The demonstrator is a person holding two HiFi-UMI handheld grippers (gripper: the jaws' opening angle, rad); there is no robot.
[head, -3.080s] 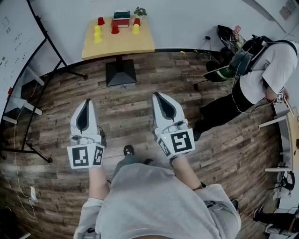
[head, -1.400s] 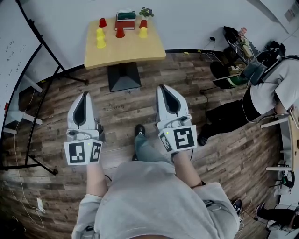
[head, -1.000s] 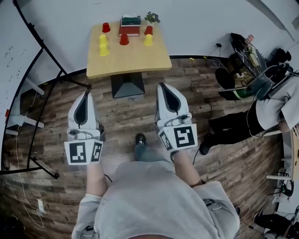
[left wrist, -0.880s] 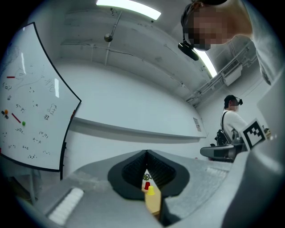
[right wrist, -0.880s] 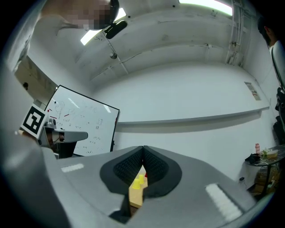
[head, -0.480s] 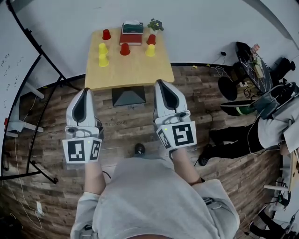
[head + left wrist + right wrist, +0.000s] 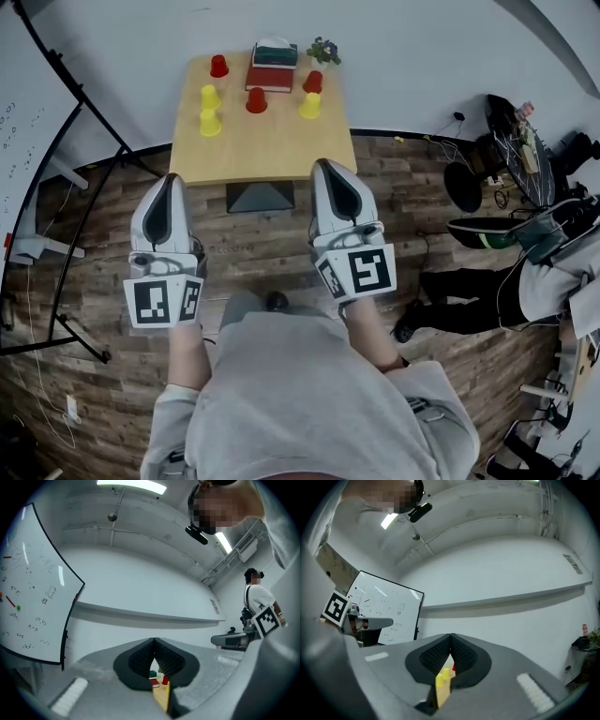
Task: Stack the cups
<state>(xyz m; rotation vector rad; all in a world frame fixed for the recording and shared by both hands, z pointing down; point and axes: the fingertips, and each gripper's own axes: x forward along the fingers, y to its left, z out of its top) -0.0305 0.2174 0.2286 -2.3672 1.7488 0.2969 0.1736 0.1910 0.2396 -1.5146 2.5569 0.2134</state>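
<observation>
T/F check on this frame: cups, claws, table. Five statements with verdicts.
1. Three red plastic cups stand on the wooden table. True.
2. The left claw is open. False: it is shut and empty.
3. The right claw grips a yellow cup. False: it is shut on nothing; the yellow plastic cups sit on the table.
4. A stack of books lies at the table's far edge. True.
5. All cups are stacked. False: six stand singly.

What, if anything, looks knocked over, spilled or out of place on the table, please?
Nothing stands out. The three red cups and three yellow cups all stand separately on the table, none tipped over, near the stacked books and small plant. No spill shows.
</observation>
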